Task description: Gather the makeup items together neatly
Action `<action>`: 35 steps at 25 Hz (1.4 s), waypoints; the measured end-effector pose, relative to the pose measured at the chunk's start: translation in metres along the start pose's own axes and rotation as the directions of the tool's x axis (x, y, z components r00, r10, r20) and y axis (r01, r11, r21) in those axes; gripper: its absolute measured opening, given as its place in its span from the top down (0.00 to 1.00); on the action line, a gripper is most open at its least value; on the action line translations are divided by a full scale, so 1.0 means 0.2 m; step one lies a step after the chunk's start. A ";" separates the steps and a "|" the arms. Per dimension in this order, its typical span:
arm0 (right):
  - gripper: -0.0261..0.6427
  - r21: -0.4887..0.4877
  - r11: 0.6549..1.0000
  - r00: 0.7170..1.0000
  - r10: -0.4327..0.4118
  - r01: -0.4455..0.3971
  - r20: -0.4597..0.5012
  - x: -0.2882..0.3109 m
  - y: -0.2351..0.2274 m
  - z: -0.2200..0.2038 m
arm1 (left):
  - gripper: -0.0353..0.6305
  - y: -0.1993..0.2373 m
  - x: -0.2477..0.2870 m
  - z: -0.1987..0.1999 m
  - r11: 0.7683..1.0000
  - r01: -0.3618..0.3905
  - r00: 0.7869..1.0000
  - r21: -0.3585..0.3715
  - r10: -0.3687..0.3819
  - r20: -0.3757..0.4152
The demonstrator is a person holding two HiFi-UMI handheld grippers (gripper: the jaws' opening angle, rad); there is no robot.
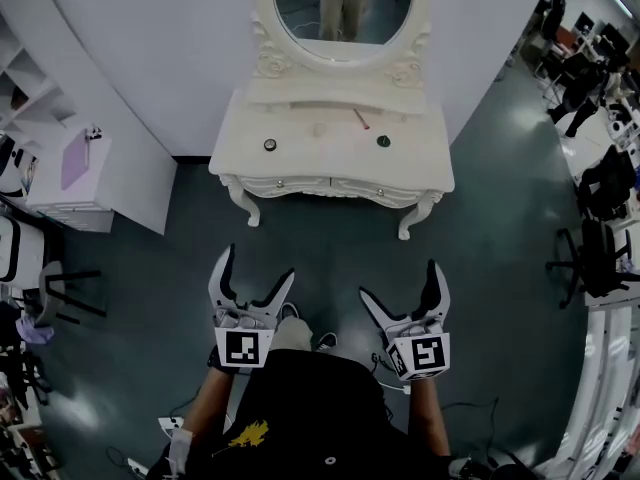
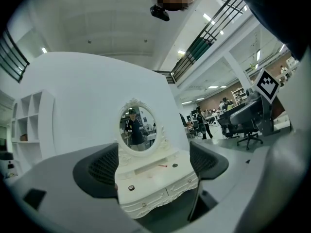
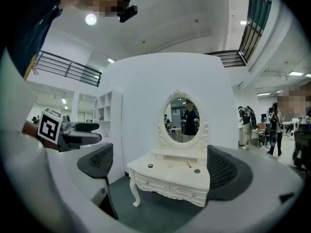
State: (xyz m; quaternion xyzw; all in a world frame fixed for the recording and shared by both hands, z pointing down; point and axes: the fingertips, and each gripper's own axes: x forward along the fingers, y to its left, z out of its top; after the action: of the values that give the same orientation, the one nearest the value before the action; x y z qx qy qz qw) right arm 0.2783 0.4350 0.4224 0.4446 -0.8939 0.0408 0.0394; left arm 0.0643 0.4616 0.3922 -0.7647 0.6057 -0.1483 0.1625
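Note:
A white dressing table (image 1: 300, 163) with an oval mirror (image 1: 343, 8) stands against the wall ahead. On its top lie a small dark round pot (image 1: 269, 145) at the left, a dark green round item (image 1: 383, 141) at the right, and a thin red stick (image 1: 360, 119) near the back. The same items show small in the left gripper view: pot (image 2: 131, 187), red stick (image 2: 162, 166). Both grippers hang well short of the table over the floor. My left gripper (image 1: 257, 275) is open and empty. My right gripper (image 1: 400, 290) is open and empty too.
Dark green floor (image 1: 330, 243) lies between me and the table. A white shelf unit (image 1: 70, 173) with a purple item stands at the left. Office chairs (image 1: 600, 228) and desks line the right side. People stand far off in the right gripper view (image 3: 277, 125).

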 end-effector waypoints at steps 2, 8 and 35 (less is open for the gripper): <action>0.07 -0.001 1.000 1.000 0.008 -0.008 -0.016 0.03 0.00 -0.02 | 0.26 0.02 0.00 -0.03 0.990 -0.054 0.999 -0.130 0.054 0.002; 0.07 -0.042 0.999 1.000 0.009 -0.010 -0.030 0.16 -0.01 -0.05 | 0.26 0.08 0.11 -0.09 0.980 -0.059 0.998 -0.192 0.061 0.006; 0.08 0.051 0.997 0.994 -0.054 0.059 -0.092 1.37 -0.01 0.00 | 0.26 0.87 0.85 -0.58 0.919 0.017 0.999 -0.395 -0.003 0.034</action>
State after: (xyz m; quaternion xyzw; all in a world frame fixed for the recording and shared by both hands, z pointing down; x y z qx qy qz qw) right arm 0.1153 0.2158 0.4509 0.4681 -0.8770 0.0837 0.0691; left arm -0.0994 0.2510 0.4277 -0.7871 0.6165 -0.0113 0.0141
